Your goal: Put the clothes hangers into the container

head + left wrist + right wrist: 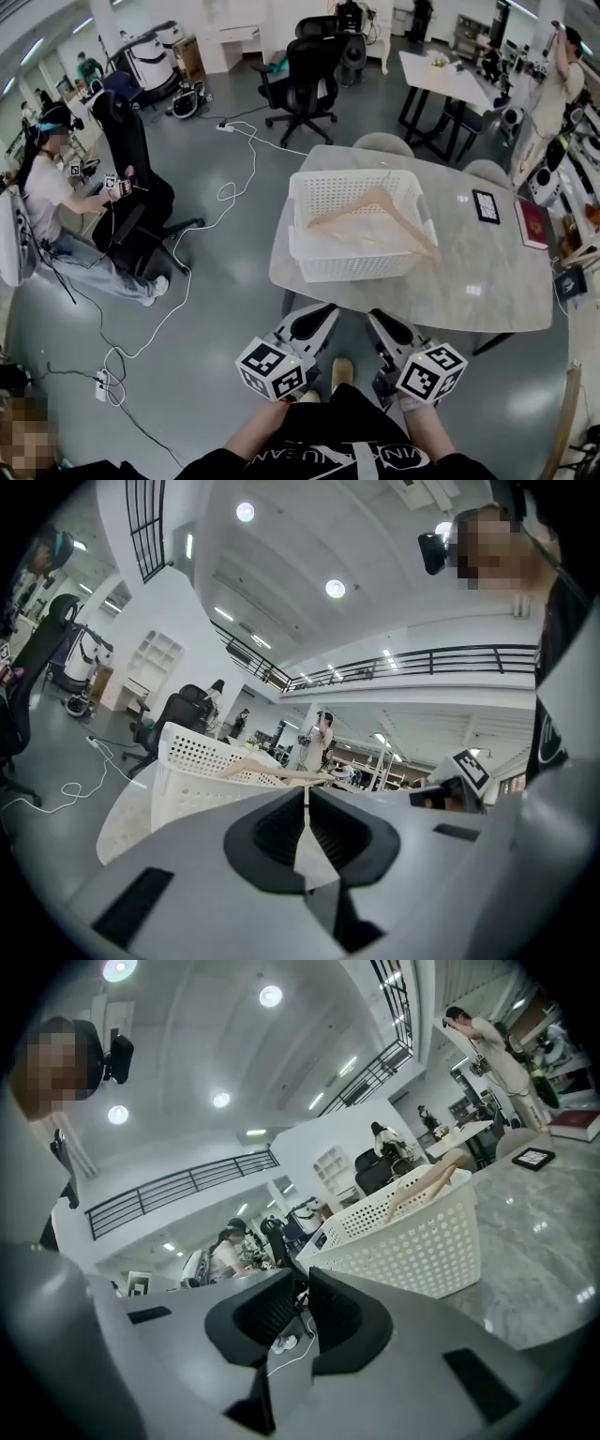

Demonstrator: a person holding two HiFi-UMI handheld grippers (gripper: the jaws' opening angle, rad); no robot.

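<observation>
A white perforated basket [300, 220] stands on the marble table [487, 272], and a wooden clothes hanger [375, 211] lies across its inside, one arm resting on the right rim. Both grippers hang close to my body, below the table's near edge and apart from the basket. The left gripper [319, 315] and the right gripper [380, 321] are shut with nothing in them. In the left gripper view, the left gripper [306, 794] faces the basket [197, 761] and the hanger [272, 772]. In the right gripper view, the right gripper [306, 1283] has the basket [412, 1241] and the hanger [427, 1185] to its right.
A black-framed tablet [486, 206] and a red book [533, 223] lie on the table's right side. Two chair backs [382, 143] stand at its far edge. A black office chair [305, 70], floor cables [230, 187] and a seated person [56, 206] are to the left.
</observation>
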